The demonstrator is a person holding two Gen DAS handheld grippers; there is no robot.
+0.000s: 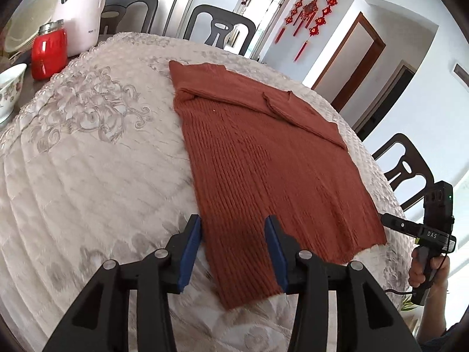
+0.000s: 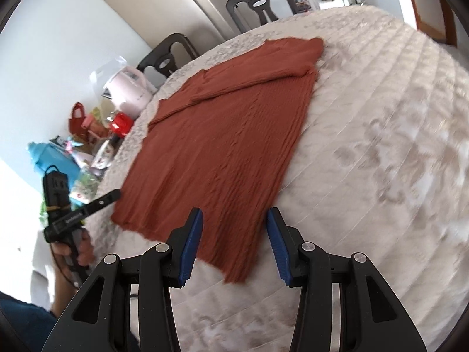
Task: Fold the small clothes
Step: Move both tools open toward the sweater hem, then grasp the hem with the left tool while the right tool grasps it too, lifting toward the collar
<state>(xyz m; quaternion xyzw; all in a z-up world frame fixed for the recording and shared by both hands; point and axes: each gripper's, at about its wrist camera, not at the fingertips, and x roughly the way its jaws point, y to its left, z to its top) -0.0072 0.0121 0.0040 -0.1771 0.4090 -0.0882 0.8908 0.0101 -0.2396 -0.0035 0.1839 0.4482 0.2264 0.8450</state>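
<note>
A rust-brown ribbed sweater (image 1: pixel 263 152) (image 2: pixel 222 135) lies flat on the cream quilted table cover (image 1: pixel 88 176) (image 2: pixel 381 146), its sleeves folded across the upper part. My left gripper (image 1: pixel 233 223) hovers open over the hem's near left corner. The cloth shows flat between its blue pads (image 1: pixel 190 249), and they do not press it. My right gripper (image 2: pixel 234 214) stands open over the hem's near right corner, nothing clamped between its blue pads (image 2: pixel 192 243). Each view also shows the other tool at the table's edge, held by a person's hand (image 1: pixel 422 270) (image 2: pixel 79 252).
A red jar (image 1: pixel 48 52), a white appliance (image 1: pixel 82 14) and a patterned bowl (image 1: pixel 8 88) stand at the far left of the table. Dark chairs (image 1: pixel 219 29) (image 1: pixel 404 170) ring it. Assorted clutter (image 2: pixel 102 129) and a pink kettle (image 2: pixel 129 91) crowd that same side.
</note>
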